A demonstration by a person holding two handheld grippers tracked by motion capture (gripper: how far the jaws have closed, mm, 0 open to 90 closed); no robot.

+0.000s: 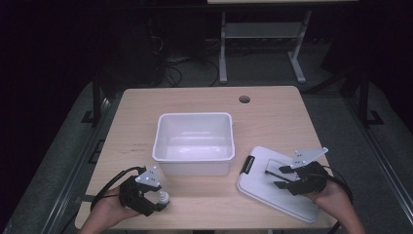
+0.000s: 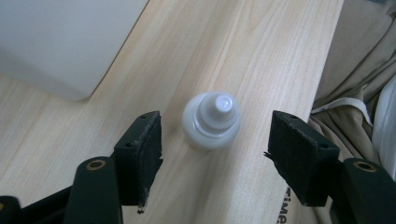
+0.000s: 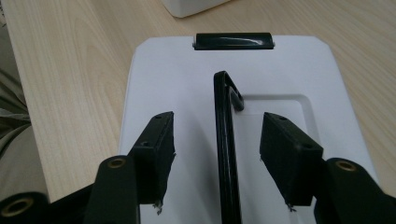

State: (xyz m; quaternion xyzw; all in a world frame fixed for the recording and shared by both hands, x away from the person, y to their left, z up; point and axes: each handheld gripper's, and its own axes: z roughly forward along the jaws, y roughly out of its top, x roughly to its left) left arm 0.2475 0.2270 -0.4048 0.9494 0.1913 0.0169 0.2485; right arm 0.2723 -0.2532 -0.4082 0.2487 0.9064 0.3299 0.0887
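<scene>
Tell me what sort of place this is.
Probably a lab or workshop set up for recording: a plain wooden table in a dark room, cables on the floor behind it, and another metal-legged table beyond.

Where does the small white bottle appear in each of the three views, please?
High view: the small white bottle stands near the table's front edge at lower left, between the left tool's jaws.
Left gripper view: the bottle is at the centre, seen from above, with gaps to both pads.
Right gripper view: no bottle here.
Shared landmark: the white bin, whose corner sits at upper left in the left gripper view.
</scene>
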